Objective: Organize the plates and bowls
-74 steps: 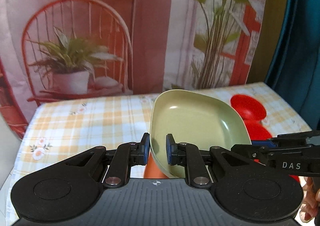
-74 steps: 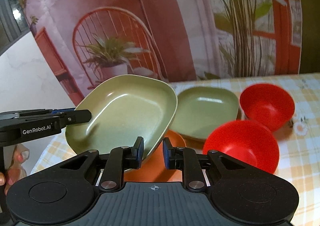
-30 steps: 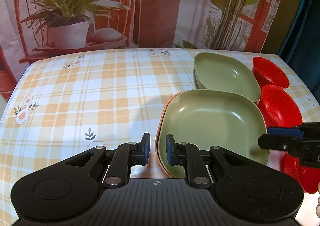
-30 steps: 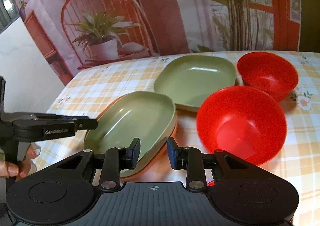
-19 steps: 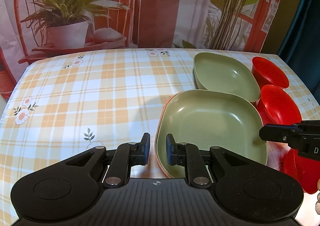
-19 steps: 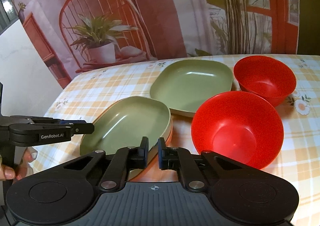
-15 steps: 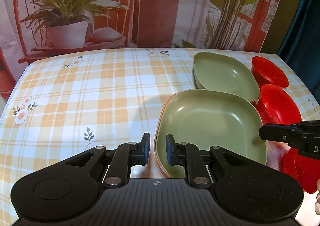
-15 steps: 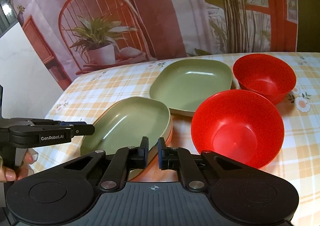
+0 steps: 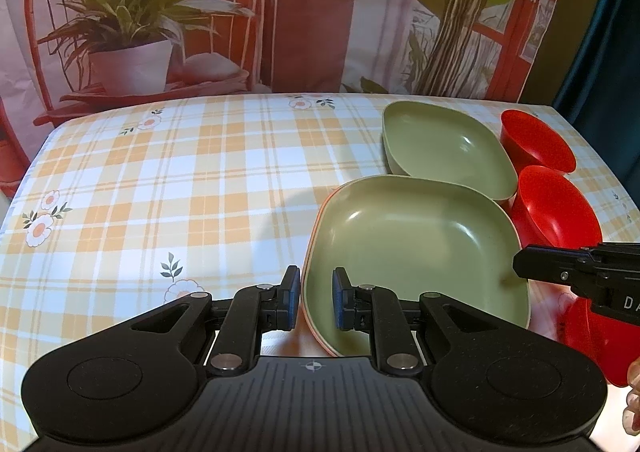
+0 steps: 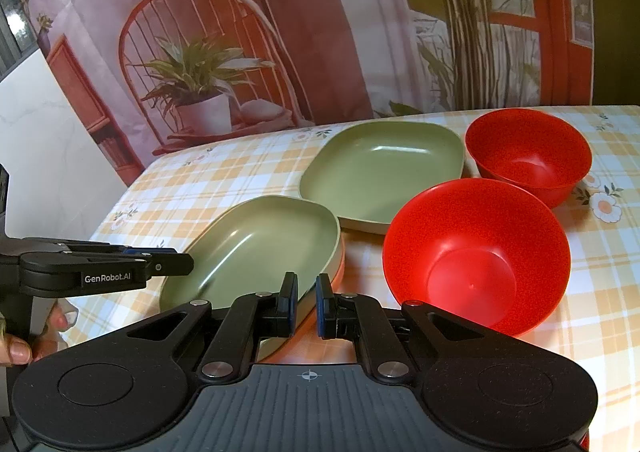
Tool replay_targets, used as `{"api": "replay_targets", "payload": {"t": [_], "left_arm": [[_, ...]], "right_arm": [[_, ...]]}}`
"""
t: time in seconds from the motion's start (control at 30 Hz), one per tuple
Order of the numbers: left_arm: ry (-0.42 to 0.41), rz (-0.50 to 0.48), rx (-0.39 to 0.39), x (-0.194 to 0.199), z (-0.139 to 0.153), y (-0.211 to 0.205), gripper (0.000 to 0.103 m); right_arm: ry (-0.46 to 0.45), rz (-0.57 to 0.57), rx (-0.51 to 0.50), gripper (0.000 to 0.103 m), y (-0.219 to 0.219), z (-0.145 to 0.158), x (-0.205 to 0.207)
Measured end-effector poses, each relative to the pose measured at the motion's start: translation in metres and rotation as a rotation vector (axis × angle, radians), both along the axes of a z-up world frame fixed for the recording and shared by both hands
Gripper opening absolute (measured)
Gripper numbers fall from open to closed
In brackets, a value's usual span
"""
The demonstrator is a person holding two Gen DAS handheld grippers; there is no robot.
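Rests flat on the checked tabletop (image 9: 160, 192) now instead of hanging tilted in the air as moments ago: the near green plate (image 9: 416, 244), nested on an orange plate (image 9: 311, 252) visible only as a thin rim. Keeps the left tongs (image 9: 314, 292) at the same width, pads bracketing that plate's rim at 6 o'clock and apparently still clamped on it. Shows the right tongs (image 10: 306, 300) just drawn fully closed on nothing, hovering by the plate's 3 o'clock edge. Reads as placement finished, release half done. Leaves, by judgement, letting go on the left, then stacking the second green plate (image 9: 444, 148) at 12 o'clock and pairing the nearer red bowl (image 9: 552, 208) with the farther red bowl (image 9: 536, 140) at 2 o'clock.
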State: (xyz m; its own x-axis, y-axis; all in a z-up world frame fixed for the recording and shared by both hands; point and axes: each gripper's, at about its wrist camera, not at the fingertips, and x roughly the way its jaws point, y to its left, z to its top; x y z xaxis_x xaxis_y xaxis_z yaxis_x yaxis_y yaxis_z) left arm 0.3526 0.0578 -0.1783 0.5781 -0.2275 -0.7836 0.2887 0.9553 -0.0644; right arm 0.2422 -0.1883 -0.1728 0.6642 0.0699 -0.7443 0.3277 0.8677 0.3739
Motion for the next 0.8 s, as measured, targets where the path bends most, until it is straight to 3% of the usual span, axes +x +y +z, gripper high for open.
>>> {"api": "replay_targets", "payload": {"t": [0.13, 0.8], "left_arm": [[0.003, 0.000, -0.002, 0.0000, -0.0001, 0.0005, 0.018], [-0.007, 0.027, -0.011, -0.0011, 0.0029, 0.0072, 0.018]], "right_arm": [[0.040, -0.007, 0.040, 0.009, 0.0000, -0.0100, 0.0012], [0.040, -0.001, 0.023, 0.009, 0.0011, -0.0057, 0.0021]]}}
